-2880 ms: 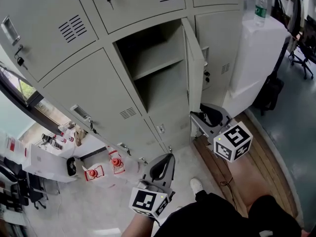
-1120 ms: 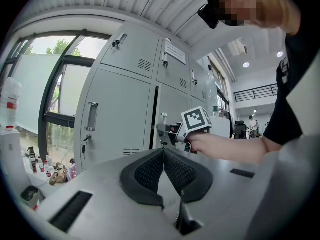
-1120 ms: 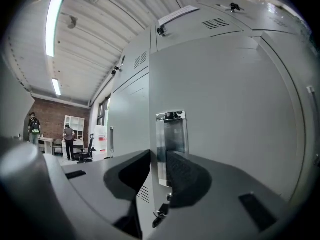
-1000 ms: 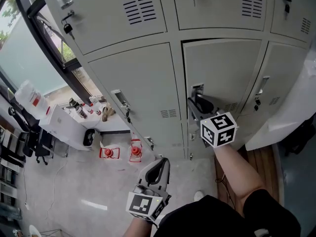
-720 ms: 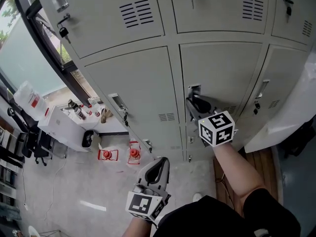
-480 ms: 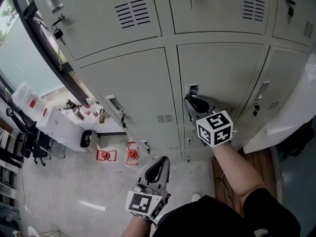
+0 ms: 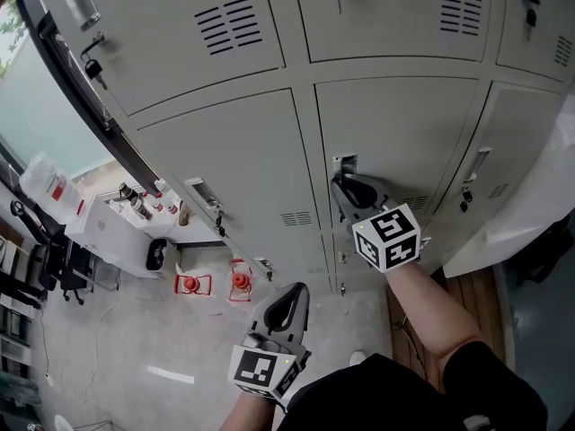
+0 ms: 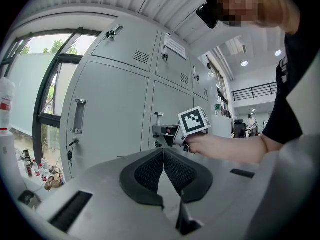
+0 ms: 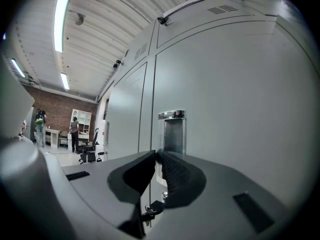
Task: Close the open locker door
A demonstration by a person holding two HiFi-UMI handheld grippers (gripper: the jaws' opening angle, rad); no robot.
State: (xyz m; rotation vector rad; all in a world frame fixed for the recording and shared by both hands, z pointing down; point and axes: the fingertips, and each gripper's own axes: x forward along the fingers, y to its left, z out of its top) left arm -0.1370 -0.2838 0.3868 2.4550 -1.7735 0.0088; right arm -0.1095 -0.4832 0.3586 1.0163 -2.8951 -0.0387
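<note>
The grey locker door (image 7: 400, 137) lies flush with its neighbours, shut. Its metal handle recess (image 7: 342, 163) is at the door's left edge. My right gripper (image 7: 347, 187) points at the door just below that recess, tips against or very near the panel. In the right gripper view its jaws (image 9: 155, 154) are shut, with nothing seen between them, and the handle recess (image 9: 173, 130) shows just beyond. A key hangs below it. My left gripper (image 7: 289, 302) hangs low over the floor, shut and empty, away from the lockers. In its own view (image 8: 163, 152) the pads meet.
More shut lockers surround the door, some with keys in their locks (image 7: 216, 215). A white cabinet (image 7: 539, 182) stands at the right. Low at the left are a white shelf with bottles (image 7: 121, 214) and red items (image 7: 190, 284) on the floor. A window runs along the left.
The locker door, wide open at first, has swung shut with my right gripper at its handle edge. The right gripper's jaws have come together. The left gripper has stayed low.
</note>
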